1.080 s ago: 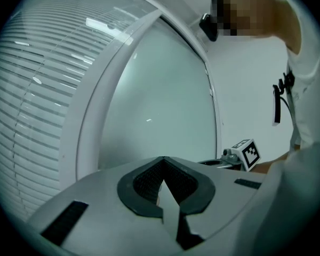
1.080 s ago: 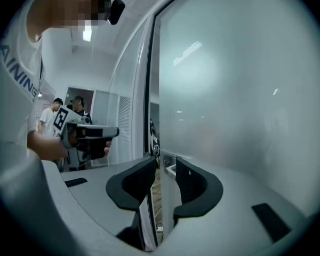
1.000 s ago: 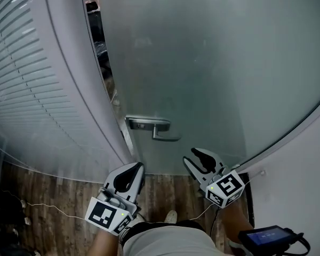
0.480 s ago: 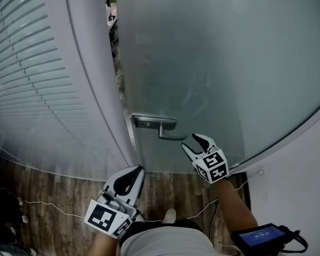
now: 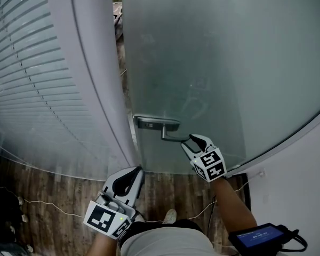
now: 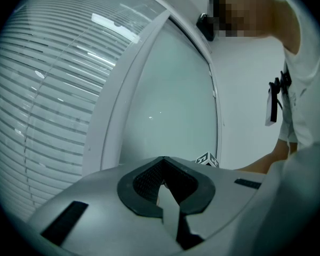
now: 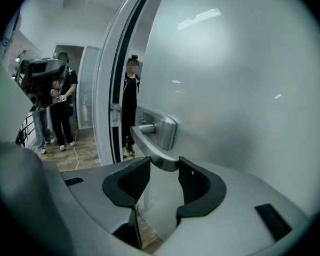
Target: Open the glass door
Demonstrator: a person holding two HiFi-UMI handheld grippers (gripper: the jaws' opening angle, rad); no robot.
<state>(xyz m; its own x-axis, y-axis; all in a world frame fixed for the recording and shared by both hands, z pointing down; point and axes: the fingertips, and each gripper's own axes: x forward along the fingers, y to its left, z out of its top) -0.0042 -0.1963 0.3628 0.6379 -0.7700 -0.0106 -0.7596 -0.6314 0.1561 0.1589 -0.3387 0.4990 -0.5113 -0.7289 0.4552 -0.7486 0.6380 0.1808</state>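
The frosted glass door (image 5: 213,63) stands slightly ajar, with a narrow gap (image 5: 119,15) along its left edge. A metal lever handle (image 5: 168,129) sticks out from its plate. My right gripper (image 5: 191,140) is at the lever's free end. In the right gripper view the handle's (image 7: 149,143) tip lies between the jaw tips of the right gripper (image 7: 164,167), whose jaws are closing on it without a firm press showing. My left gripper (image 5: 136,170) hangs low by the door frame, shut and empty, and in its own view the left gripper (image 6: 162,161) faces the door.
A white door frame (image 5: 90,79) and a glass wall with blinds (image 5: 26,73) stand to the left. Wood floor (image 5: 53,196) with a thin cable lies below. Through the gap, two people (image 7: 129,105) (image 7: 58,100) stand beyond. A small screen device (image 5: 261,236) hangs at lower right.
My right gripper has moved up the picture and leftward from near the floor area to the lever's end, its jaws now around it. The left gripper has stayed put.
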